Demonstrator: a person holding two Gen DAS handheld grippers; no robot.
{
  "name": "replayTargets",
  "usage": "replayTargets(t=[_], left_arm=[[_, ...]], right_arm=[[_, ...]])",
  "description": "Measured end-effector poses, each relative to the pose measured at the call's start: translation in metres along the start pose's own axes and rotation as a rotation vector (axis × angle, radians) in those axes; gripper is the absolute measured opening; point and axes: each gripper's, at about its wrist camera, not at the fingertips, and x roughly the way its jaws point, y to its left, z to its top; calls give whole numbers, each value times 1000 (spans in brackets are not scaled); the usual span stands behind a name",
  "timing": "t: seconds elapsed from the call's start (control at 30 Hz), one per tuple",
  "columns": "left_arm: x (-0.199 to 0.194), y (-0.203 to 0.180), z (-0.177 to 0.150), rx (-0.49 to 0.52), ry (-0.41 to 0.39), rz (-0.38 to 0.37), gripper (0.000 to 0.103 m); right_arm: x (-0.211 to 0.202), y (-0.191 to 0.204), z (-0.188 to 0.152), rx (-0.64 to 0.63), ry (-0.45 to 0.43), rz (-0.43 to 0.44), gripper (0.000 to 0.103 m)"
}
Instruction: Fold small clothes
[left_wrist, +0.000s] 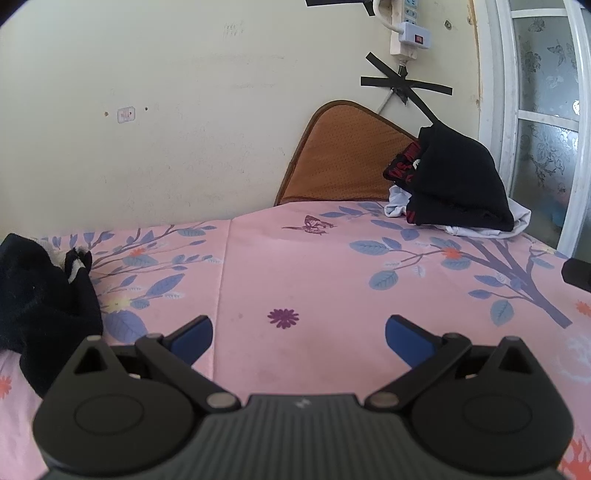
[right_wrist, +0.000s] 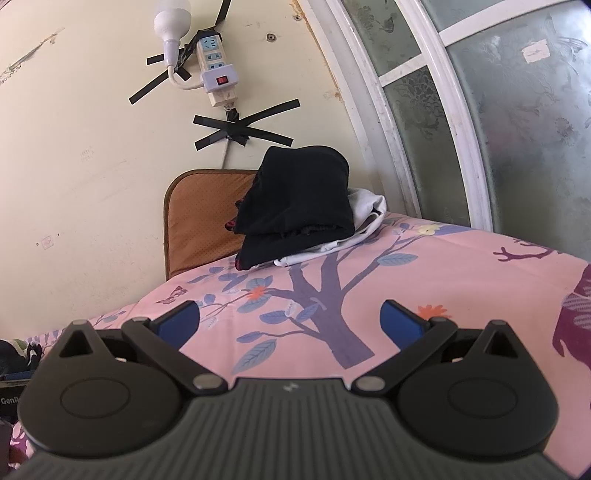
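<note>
Two views logged. Left wrist view: left gripper (left_wrist: 298, 332) hovers over the pink floral bedsheet (left_wrist: 314, 266), blue fingers (left_wrist: 194, 338) spread wide, nothing between them. A crumpled dark garment (left_wrist: 40, 306) lies on the sheet at the left edge, just beside the left finger. At the far right corner sits a pile: folded black clothes (left_wrist: 461, 181) on top of a white garment (left_wrist: 517, 225), leaning against a brown cushion (left_wrist: 343, 162) at the wall. A power strip (left_wrist: 406, 33) is taped to the wall above.

Right wrist view: right gripper (right_wrist: 290, 323) also released, empty, over the tree print on the sheet. The black pile (right_wrist: 299, 199) lies ahead, well apart from the fingers, white garment (right_wrist: 365, 210) under it, beside the frosted glass door (right_wrist: 498, 129).
</note>
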Motion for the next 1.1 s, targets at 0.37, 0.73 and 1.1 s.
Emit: replayTargets(t=[0.37, 0.73, 1.1], left_arm=[[-19, 11, 10, -32, -55, -40, 103], [-65, -10, 47, 59, -192, 5, 103], [-59, -8, 47, 21, -111, -32, 103]], right_arm=[[0, 1, 0, 4, -2, 10, 103], [-1, 0, -1, 12, -7, 21, 103], [-2, 0, -1, 19, -14, 24, 103]])
